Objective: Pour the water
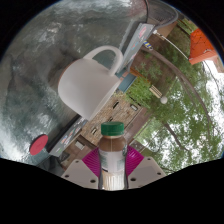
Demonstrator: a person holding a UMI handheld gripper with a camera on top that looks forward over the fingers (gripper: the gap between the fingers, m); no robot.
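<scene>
A clear plastic bottle with a green cap and a brown label band stands between my two fingers, which press on it with their magenta pads. My gripper is shut on the bottle and the view is tilted. A white mug with its handle towards the window stands just beyond the bottle's cap, on a grey marbled table. The mug's inside is hidden.
A red round object lies on the table beside the fingers. An orange object sits at the far side. Green trees show through a window beyond the table's edge.
</scene>
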